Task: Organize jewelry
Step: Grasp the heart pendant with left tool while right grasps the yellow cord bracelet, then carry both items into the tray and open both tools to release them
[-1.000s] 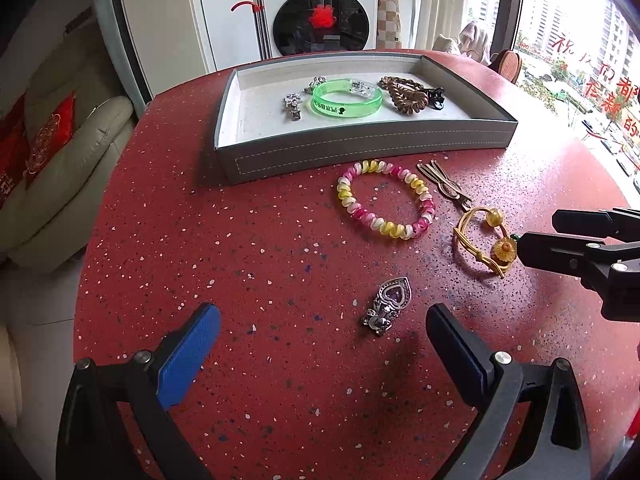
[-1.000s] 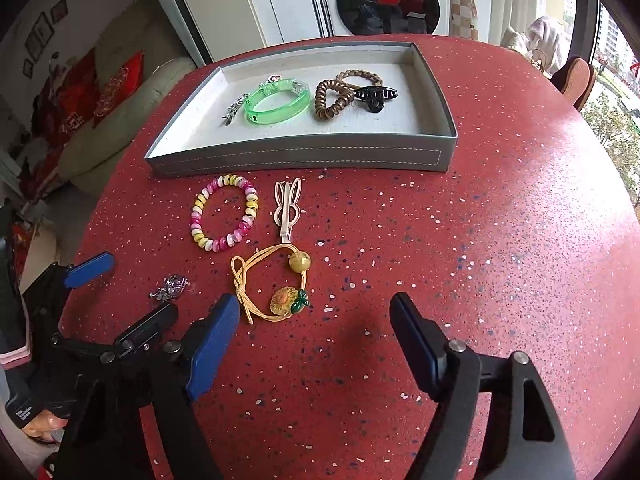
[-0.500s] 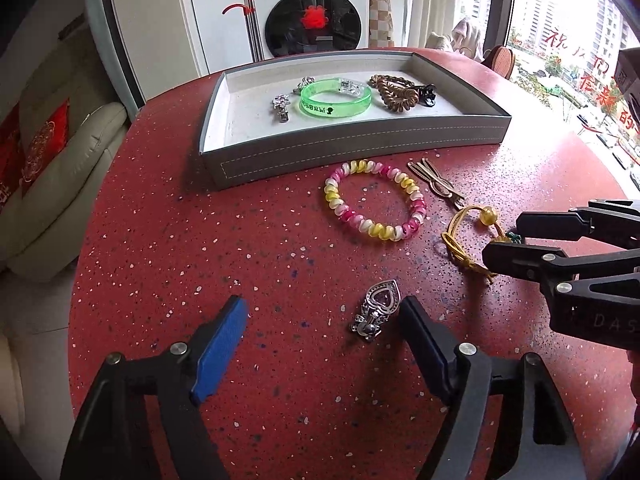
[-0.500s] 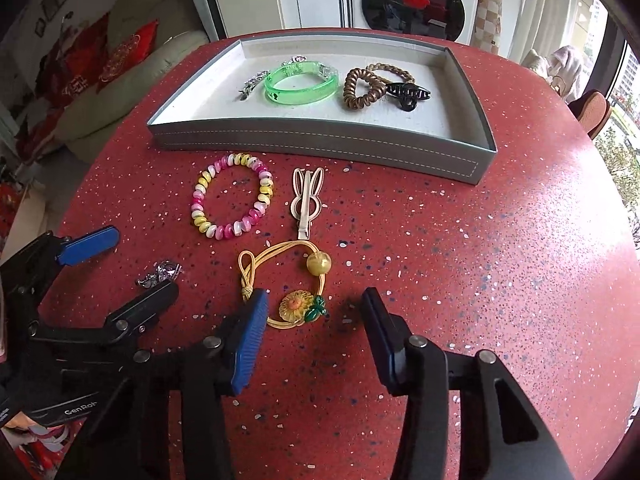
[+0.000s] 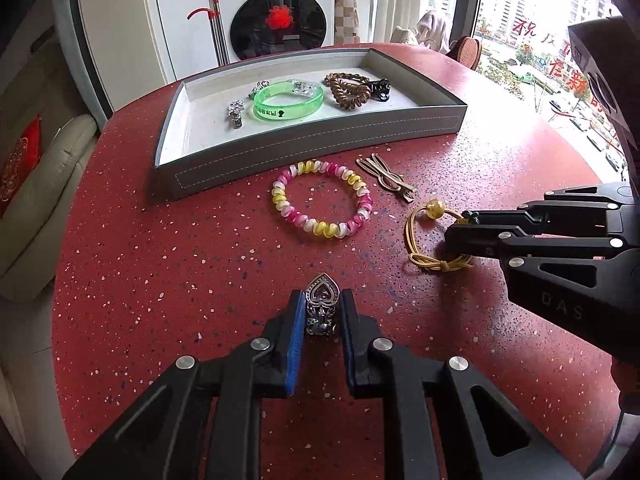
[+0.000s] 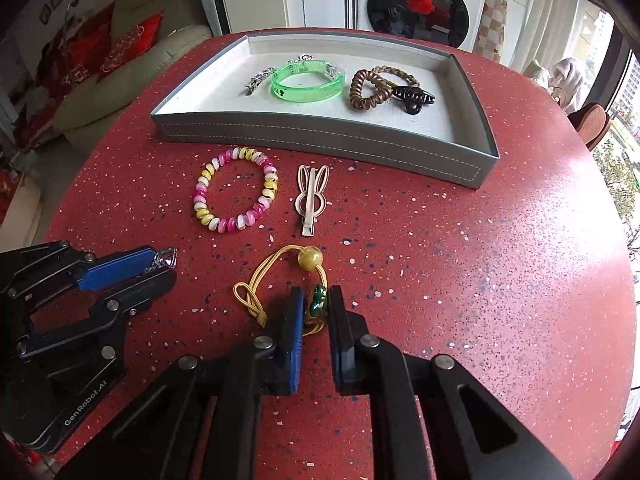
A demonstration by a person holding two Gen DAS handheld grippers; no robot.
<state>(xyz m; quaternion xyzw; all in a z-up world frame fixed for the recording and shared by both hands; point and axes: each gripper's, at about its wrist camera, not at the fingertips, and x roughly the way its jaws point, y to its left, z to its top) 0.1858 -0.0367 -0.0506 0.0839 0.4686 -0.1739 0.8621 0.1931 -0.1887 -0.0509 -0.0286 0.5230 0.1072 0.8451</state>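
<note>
Left fingers clamping silver pendant — heart tip forward, right fingers pinching yellow cord bracelet

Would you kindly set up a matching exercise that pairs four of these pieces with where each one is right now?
1. green bangle
2. silver heart pendant
3. yellow cord bracelet
4. rabbit hair clip

A. between the left gripper fingers
B. loose on the table
C. in the grey tray
D. between the right gripper fingers

Pairs: 1-C, 2-A, 3-D, 4-B

Roughly nine jewelry pieces, one tray
</note>
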